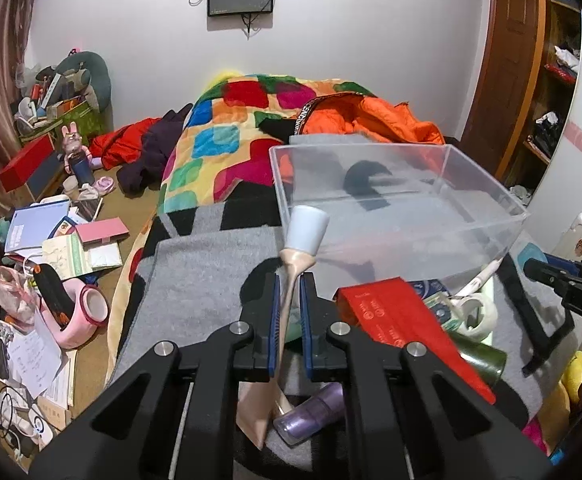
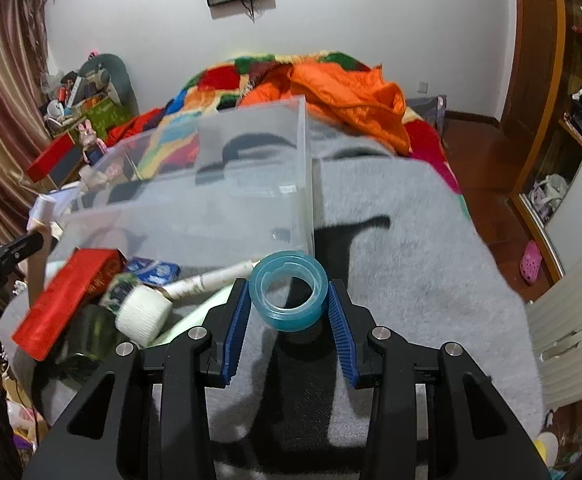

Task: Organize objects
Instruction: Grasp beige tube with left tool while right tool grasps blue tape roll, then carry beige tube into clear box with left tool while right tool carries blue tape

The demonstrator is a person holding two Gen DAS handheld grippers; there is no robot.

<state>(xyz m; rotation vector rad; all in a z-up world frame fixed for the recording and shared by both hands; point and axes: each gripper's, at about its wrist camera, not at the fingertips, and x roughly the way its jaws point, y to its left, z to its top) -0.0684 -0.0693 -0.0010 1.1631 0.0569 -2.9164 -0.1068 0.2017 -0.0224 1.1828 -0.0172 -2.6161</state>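
My left gripper is shut on a beige squeeze tube with a white cap, held up just before the near wall of a clear plastic bin. The bin sits on a grey blanket. My right gripper is shut on a roll of blue-green tape, lifted above the blanket by the bin's near right corner. A pile lies beside the bin: a red box, a white tape roll, a purple bottle.
The pile also holds a dark green bottle, a white tube and blue packets. A colourful quilt and orange jacket lie behind the bin. Books and clutter cover the floor at left.
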